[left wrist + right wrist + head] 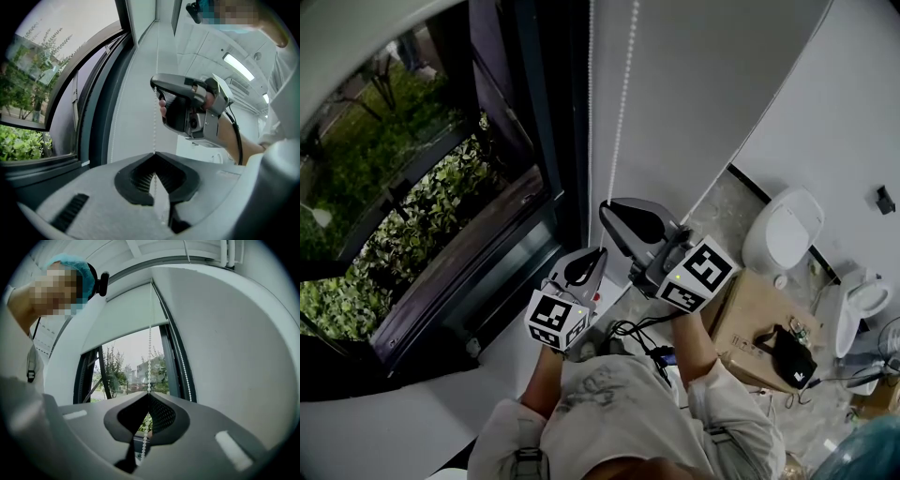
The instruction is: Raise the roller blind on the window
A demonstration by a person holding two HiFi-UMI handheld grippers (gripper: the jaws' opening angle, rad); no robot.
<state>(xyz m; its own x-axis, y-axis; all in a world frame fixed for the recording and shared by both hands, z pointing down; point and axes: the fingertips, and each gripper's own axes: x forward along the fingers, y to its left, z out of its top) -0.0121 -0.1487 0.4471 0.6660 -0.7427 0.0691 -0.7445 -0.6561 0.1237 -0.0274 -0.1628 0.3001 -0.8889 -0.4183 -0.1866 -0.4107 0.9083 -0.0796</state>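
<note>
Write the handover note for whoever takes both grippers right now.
Left gripper: fingers shut on the bead chain, below the right gripper.
Right gripper: fingers shut on the same strand, higher up.
Blind: covers the upper part of the window; the lower glass is uncovered.
Done: both grips set, blind partly up.
Left: keep working the chain until the blind is fully raised. Which pull direction lifts it cannot be told from here, so test gently.

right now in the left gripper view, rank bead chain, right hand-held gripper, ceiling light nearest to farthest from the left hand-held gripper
1. bead chain, clamped in the left hand-held gripper
2. right hand-held gripper, higher up the chain
3. ceiling light, far upper right
</note>
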